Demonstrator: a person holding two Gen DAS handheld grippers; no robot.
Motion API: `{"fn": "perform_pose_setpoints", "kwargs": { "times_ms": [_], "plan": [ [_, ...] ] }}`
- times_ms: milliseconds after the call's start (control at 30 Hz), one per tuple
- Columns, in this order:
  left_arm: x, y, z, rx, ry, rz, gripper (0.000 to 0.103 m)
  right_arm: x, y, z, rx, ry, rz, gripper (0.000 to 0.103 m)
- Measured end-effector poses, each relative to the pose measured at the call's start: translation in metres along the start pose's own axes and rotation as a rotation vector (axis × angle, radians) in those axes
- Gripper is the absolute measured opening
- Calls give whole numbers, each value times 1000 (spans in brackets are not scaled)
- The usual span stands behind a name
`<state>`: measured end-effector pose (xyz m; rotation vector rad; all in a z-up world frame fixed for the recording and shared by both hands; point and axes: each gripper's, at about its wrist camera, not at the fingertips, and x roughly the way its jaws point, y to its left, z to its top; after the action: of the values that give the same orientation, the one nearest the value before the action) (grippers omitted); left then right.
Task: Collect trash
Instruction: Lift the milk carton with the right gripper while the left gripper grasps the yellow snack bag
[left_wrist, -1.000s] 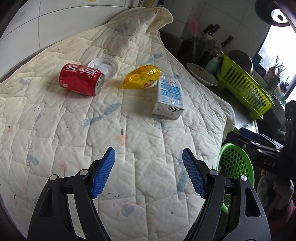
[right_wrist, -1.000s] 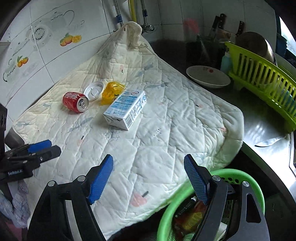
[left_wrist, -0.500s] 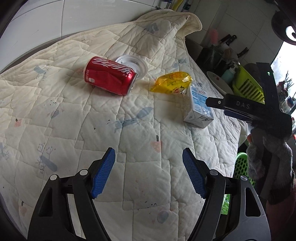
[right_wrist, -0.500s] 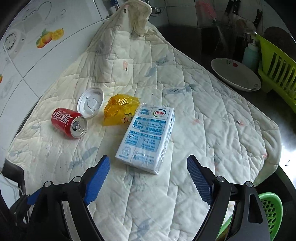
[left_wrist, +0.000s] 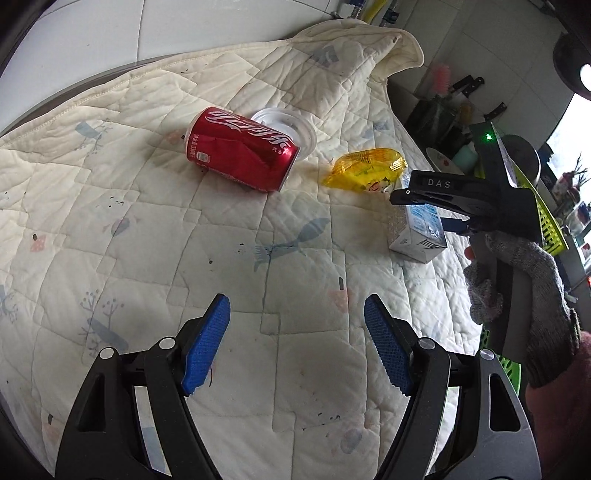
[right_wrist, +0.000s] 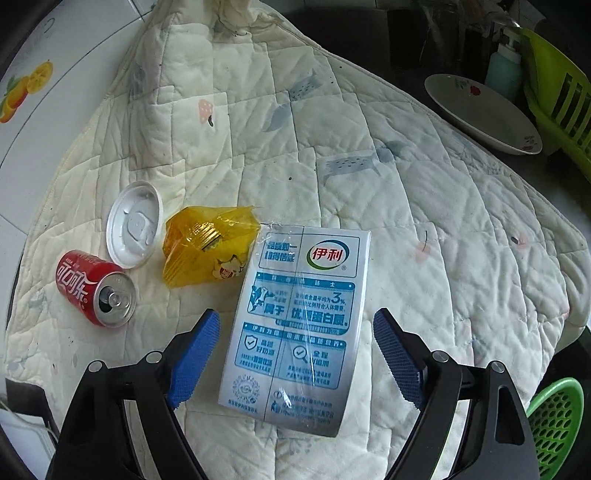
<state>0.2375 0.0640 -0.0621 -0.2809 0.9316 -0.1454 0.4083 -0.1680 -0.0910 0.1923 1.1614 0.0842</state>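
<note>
A white-and-blue milk carton (right_wrist: 299, 328) lies flat on the quilted cloth (right_wrist: 369, 184). My right gripper (right_wrist: 295, 354) is open, its blue pads on either side of the carton, apart from it. The carton (left_wrist: 417, 232) also shows in the left wrist view, under the right gripper's body. A dented red cola can (left_wrist: 242, 147) (right_wrist: 94, 288), a white plastic lid (left_wrist: 291, 122) (right_wrist: 135, 223) and a yellow wrapper (left_wrist: 367, 168) (right_wrist: 207, 251) lie beside it. My left gripper (left_wrist: 297, 343) is open and empty over bare cloth, well short of the can.
A green basket (right_wrist: 554, 421) sits below the cloth's right edge. A white plate (right_wrist: 480, 114) and a green dish rack (right_wrist: 561, 92) stand on the dark counter at the right. Tiled wall runs behind the cloth.
My right gripper has moved forward and down until its pads straddle the milk carton. My left gripper has swung left and closer to the cola can.
</note>
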Motion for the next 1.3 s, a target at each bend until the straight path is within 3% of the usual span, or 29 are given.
{"fn": "perform_pose_setpoints", "kwargs": {
  "times_ms": [100,200,400,767,1100,1200,1300],
  "plan": [
    [2,1,1,-3,2,2,74,7,0,3,-2,18,-12,80],
    [4,-1,2,5,5,6,74,10,-2,4,-6,30,-11,72],
    [9,-12,5,45,-4,26,74,-5,-10,0,-42,29,6,71],
    [20,-40,22,80,-13,21,74,-55,-60,-46,-79,-5,55,71],
    [62,-84,53,295,-38,81,74,-98,-110,-86,-99,-44,99,71],
    [81,-93,64,351,-31,88,82,-109,-123,-96,-107,-58,98,71],
    [99,-102,74,397,-41,96,84,-116,-137,-105,-99,-64,104,71]
  ]
}}
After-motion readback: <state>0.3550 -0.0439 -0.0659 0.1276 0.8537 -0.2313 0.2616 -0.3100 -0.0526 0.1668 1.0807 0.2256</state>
